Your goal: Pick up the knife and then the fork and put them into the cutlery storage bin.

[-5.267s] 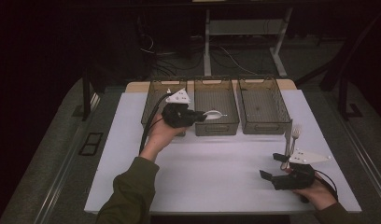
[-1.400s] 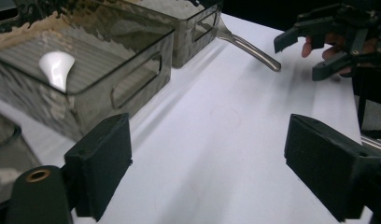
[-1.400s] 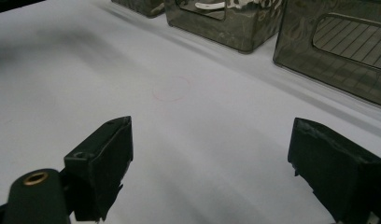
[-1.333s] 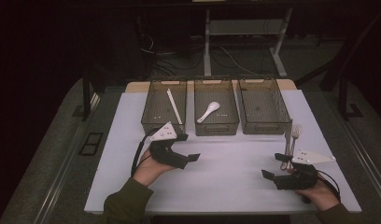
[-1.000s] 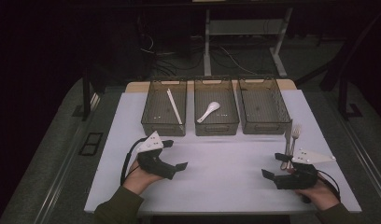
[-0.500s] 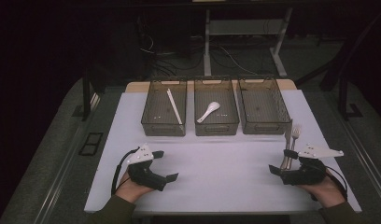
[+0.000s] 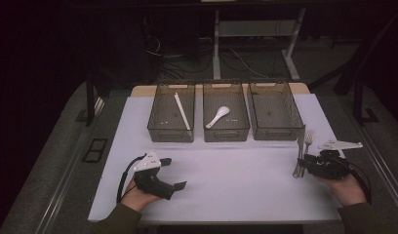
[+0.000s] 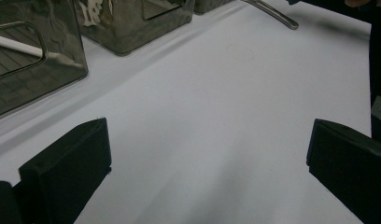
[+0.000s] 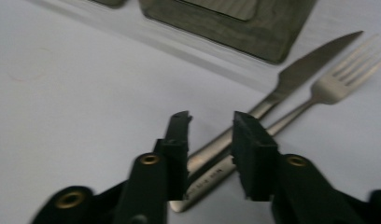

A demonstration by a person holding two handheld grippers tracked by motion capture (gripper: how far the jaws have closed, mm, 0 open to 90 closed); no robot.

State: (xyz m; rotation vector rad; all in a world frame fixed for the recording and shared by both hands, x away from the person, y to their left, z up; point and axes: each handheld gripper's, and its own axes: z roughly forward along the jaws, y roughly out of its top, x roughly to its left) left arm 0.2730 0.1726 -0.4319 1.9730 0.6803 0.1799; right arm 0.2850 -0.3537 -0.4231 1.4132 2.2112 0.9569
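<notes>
Knife [image 9: 291, 79] and fork [image 9: 328, 86] lie side by side near the table's [image 7: 246, 180] right edge; the right gripper [image 9: 209, 123], jaws narrow, straddles their handles. Left gripper [image 7: 172, 173] rests wide and empty.

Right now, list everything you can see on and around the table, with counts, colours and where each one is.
Bins: three, dark see-through, in a row at the table's far edge.
Stick: one, white, in the left bin.
Spoon: one, white, in the middle bin.
Knife: one, silver, on the mat at the right, in front of the right bin.
Fork: one, silver, beside the knife.
Mat: one, white, covering the table.
Left claw: black, open, over bare mat at front left.
Right claw: black, jaws slightly apart over the knife and fork handles.
</notes>
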